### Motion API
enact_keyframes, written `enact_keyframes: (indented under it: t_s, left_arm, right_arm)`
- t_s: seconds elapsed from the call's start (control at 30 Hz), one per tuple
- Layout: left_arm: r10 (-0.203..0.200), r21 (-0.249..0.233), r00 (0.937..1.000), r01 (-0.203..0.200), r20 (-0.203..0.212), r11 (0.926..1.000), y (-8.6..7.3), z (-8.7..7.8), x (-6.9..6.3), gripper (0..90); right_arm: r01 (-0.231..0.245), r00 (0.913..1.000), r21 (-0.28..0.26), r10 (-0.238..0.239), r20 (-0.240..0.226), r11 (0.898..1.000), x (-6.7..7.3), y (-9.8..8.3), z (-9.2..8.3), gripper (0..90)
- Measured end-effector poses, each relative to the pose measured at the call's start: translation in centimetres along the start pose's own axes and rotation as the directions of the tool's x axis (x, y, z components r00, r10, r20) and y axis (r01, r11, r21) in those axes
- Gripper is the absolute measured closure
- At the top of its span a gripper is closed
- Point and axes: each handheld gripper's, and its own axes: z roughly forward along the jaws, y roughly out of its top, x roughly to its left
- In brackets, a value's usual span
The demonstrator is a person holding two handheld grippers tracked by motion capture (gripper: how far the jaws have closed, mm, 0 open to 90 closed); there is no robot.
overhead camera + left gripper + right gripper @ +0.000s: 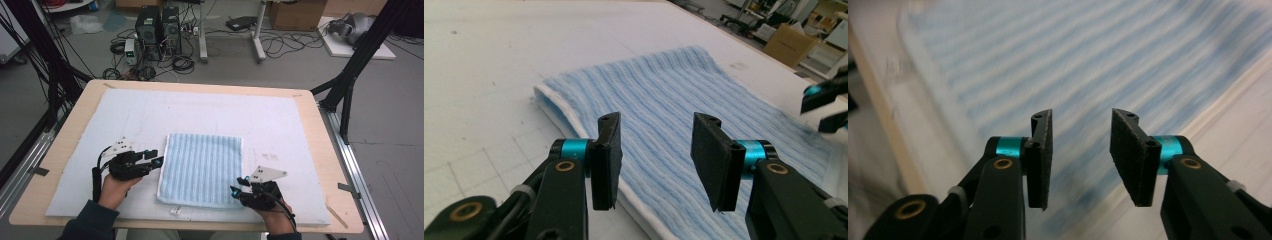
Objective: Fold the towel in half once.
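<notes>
Flanking towel [201, 167] edges | both grippers' fingers [606, 160] spread, empty | mat [150, 107] around

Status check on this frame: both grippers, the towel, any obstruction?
Left gripper open at towel's left edge. Right gripper open at its near right corner. Towel folded, flat on white mat. Nothing obstructing.

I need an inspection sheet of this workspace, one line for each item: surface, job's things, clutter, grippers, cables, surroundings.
Surface: wooden table covered by a white mat.
Job's things: folded blue striped towel lying flat on the mat.
Clutter: small clear piece at the mat's near edge; tape strip on the table's left rim.
Grippers: left gripper at the towel's left edge, fingers apart, nothing between them; right gripper at the towel's near right corner, fingers apart, nothing between them.
Cables: one black cable trails from the left gripper; loose cables on the floor.
Surroundings: two computer towers, cardboard box, black frame legs.
</notes>
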Motion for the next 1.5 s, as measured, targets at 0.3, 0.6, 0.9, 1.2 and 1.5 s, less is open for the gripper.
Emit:
enact_keyframes:
  t_s: [0.3, 0.6, 0.9, 1.2, 1.5]
  left_arm:
    - [0.030, 0.001, 0.9983, -0.030, -0.050, 0.9996, 3.6, 4.8, 1.8, 62.4]
    - [-0.024, 0.077, 0.9823, 0.039, -0.186, 0.9963, 3.8, 9.3, 4.0, 80.3]
    - [0.039, 0.210, 0.9636, 0.018, -0.264, 0.9775, 2.6, 11.1, 4.4, 82.4]
    - [-0.021, 0.125, 0.9559, 0.060, -0.293, 0.9904, 3.2, 10.4, 5.9, 60.6]
    - [0.046, 0.213, 0.9633, 0.012, -0.264, 0.9770, 3.0, 11.4, 5.5, 87.3]
  right_arm:
    - [-0.123, 0.9858, -0.123, 0.135, 0.100, 0.985, -6.1, 2.5, 2.6, 70.6]
    - [-0.150, 0.9637, -0.085, 0.165, 0.210, 0.985, -9.5, 6.0, 7.1, 76.9]
    - [-0.159, 0.9509, 0.059, 0.137, 0.277, 0.986, -10.7, 5.1, 9.5, 78.2]
    - [-0.231, 0.9268, -0.044, 0.233, 0.294, 0.972, -12.3, 4.8, 8.3, 63.8]
    - [-0.207, 0.9562, 0.019, 0.199, 0.215, 0.978, -12.3, 5.1, 9.9, 85.9]
